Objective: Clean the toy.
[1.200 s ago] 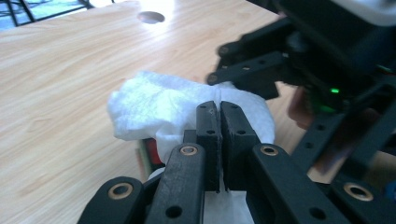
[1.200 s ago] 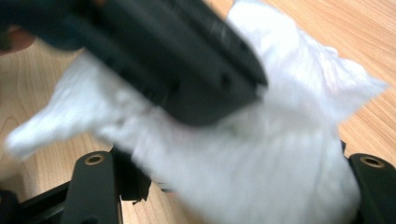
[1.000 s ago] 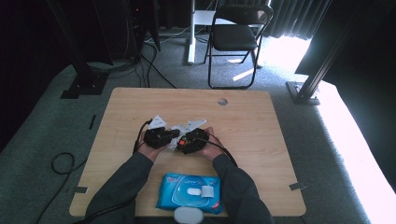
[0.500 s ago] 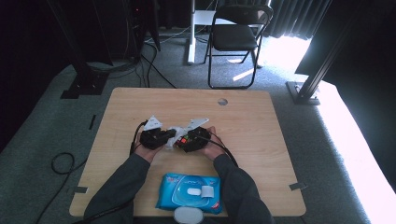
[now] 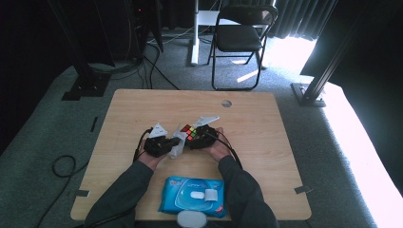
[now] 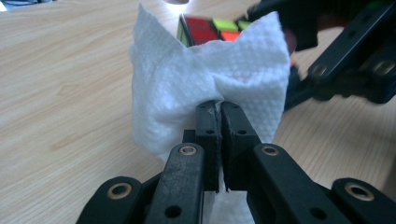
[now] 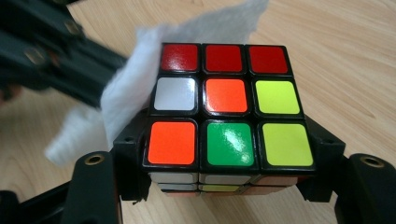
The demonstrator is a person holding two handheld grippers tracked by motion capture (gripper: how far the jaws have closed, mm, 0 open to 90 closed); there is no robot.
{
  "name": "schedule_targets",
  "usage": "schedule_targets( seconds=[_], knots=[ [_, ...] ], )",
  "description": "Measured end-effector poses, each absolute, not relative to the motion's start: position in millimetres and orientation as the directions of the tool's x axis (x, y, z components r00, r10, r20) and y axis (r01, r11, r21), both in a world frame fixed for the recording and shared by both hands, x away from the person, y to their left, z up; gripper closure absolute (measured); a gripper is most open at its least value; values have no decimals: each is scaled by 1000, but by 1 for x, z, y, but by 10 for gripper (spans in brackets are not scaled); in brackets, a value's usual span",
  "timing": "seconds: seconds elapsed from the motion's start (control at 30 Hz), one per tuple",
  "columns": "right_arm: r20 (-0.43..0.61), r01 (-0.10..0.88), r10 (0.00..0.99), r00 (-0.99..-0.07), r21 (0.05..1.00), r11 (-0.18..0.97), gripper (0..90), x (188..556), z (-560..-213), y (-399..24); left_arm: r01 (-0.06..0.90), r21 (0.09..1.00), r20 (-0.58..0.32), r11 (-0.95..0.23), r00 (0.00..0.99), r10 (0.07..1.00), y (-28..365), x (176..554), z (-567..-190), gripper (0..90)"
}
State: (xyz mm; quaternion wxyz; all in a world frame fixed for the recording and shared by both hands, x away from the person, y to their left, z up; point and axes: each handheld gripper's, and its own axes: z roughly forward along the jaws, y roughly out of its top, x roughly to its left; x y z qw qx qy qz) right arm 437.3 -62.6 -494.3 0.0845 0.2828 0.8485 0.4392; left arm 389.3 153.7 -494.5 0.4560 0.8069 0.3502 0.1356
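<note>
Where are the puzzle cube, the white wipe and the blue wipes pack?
puzzle cube [image 7: 226,95]: right gripper view, orange centre tile of top face.
white wipe [image 6: 187,88]: left gripper view, bunched middle above the jaws.
blue wipes pack [image 5: 173,197]: high view, left part of top.

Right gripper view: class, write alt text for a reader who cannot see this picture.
A scrambled puzzle cube sits clamped between the black jaws of the right tool, its top face showing red, white, orange, yellow and green stickers. A white paper towel touches the cube's left side, over a wooden table.
</note>
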Motion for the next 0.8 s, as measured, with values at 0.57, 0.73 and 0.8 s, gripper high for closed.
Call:
schedule_targets(
  seconds=[0.57,0.73,0.8],
  knots=[
    [126,413,562,-818,808,420,340,439,-489,-66,460,791,-86,-404,737,670,143,389,-506,861],
    [129,415,561,-818,807,420,340,439,-489,-66,461,790,-88,-404,737,670,143,389,-506,861],
    [121,413,562,-818,803,429,341,439,-490,-66,461,797,-92,-389,730,677,145,390,-504,861]
  ],
)
